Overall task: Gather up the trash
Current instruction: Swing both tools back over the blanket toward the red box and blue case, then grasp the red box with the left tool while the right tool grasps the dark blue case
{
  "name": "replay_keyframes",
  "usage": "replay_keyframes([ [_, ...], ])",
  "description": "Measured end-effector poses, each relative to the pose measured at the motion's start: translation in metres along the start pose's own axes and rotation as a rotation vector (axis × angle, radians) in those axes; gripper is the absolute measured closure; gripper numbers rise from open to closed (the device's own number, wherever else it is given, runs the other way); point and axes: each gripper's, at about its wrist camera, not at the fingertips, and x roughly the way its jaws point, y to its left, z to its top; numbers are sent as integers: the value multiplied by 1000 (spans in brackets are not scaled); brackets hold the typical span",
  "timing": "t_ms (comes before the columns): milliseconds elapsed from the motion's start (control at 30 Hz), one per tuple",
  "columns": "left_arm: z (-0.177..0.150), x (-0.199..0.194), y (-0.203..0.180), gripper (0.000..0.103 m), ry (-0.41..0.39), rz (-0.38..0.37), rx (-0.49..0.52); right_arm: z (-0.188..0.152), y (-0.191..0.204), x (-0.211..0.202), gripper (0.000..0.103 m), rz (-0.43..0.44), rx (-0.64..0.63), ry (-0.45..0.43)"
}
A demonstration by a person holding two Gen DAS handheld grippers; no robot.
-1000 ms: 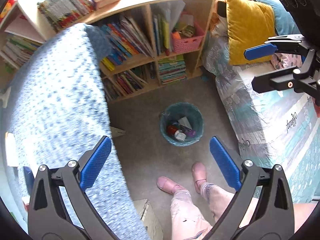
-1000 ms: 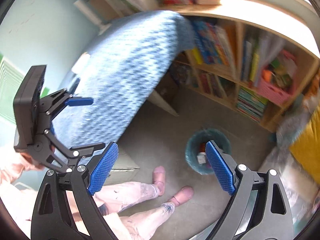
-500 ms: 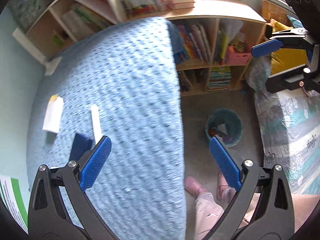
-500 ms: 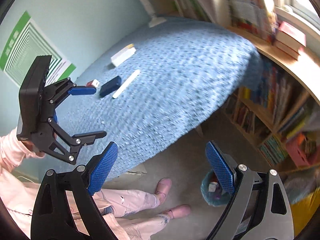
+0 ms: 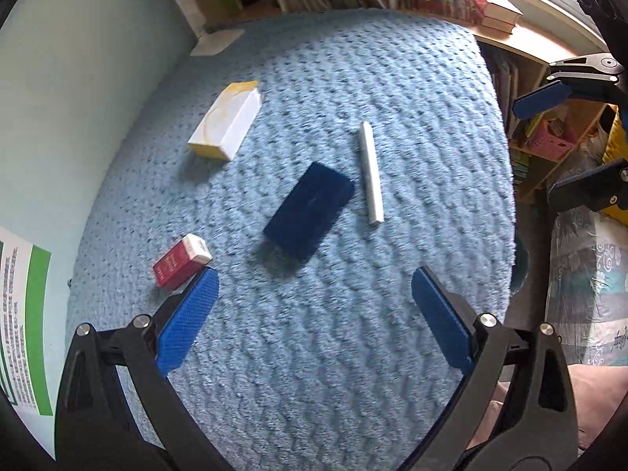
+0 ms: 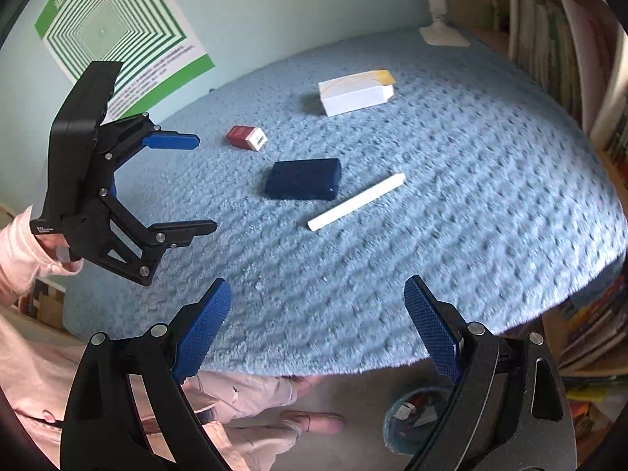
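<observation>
Navy box (image 5: 309, 209) lies mid-tabletop (image 5: 314, 373); white stick (image 5: 370, 173) just beside it. Both hand-held grippers (image 5: 314, 314) (image 6: 318, 325) released, empty.

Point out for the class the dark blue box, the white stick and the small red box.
dark blue box (image 5: 309, 209), left wrist view, centre of its top face.
white stick (image 6: 356, 201), right wrist view, middle of its length.
small red box (image 5: 176, 262), left wrist view, its red top face.

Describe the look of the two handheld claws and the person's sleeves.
Both the left claw and right claw have matte black angular frames with silver screws and blue cross-hatched finger pads. The left one carries a black boxy body. The sleeve is pale pink.
</observation>
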Motion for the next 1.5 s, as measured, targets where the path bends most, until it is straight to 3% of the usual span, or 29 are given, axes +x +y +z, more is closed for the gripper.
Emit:
replay_keyframes([
  [400,-26,22,94,7,58,62,-20,71,42,81,14,25,-198,107],
  [933,-27,107,145,7,137,-5,28,81,18,165,14,-144,-330,203],
  [1167,-25,139,166,7,150,-64,7,96,15,186,14,-156,-395,201],
  [1333,-14,153,179,6,137,-146,-11,117,5,199,14,-120,-365,206],
  [1367,-12,154,180,8,132,-160,-9,121,3,202,16,-109,-352,208],
  [1433,-5,158,183,22,132,-216,-22,125,3,203,27,-119,-345,192],
  [1500,1,159,186,31,123,-230,-24,131,-1,203,44,-123,-329,185],
])
